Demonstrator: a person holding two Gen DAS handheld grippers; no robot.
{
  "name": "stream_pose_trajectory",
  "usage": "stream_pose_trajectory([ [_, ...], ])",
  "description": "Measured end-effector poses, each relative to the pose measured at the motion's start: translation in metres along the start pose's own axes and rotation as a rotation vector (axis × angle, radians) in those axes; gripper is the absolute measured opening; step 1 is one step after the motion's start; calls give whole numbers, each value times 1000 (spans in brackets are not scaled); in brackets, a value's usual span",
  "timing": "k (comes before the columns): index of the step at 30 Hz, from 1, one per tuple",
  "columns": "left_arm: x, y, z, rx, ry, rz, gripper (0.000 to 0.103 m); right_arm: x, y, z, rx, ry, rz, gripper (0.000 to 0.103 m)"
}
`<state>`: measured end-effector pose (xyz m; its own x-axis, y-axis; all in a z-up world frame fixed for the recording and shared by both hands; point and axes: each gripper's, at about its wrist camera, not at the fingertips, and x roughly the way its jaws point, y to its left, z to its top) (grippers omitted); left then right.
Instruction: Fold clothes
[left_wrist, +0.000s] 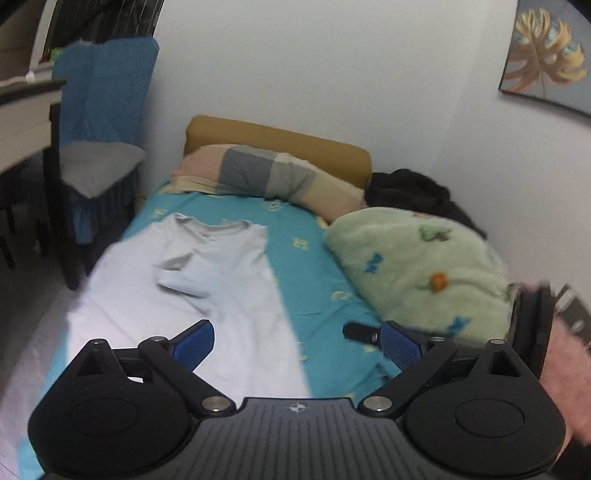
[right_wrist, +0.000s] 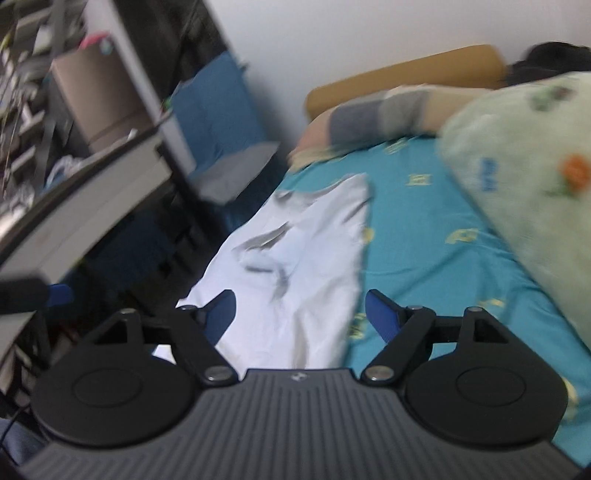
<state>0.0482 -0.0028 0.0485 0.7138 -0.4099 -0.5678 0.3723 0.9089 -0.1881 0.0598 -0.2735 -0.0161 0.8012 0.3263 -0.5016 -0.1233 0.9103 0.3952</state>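
1. Soft, even indoor light, no glare, faint shadows in the white shirt (left_wrist: 192, 295) folds
2. Strong fisheye bending at edges
3. Heavy motion blur across right wrist view, milder in left
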Motion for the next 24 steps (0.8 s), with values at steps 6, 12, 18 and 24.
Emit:
stream_pose_trajectory([
  [6, 11, 46, -10, 14, -32, 106, 98, 128, 51, 23, -86, 106, 52, 71],
  [12, 38, 92, -12, -45, -49, 114, 98, 232, 78, 27, -85, 124, 62, 71],
  [18, 72, 139, -17, -101, -21, 161, 98, 301, 88, 15, -70, 193, 59, 71],
  [24, 87, 166, -19, -185, -16, 117, 101, 320, 86, 24, -17, 166, 70, 72],
])
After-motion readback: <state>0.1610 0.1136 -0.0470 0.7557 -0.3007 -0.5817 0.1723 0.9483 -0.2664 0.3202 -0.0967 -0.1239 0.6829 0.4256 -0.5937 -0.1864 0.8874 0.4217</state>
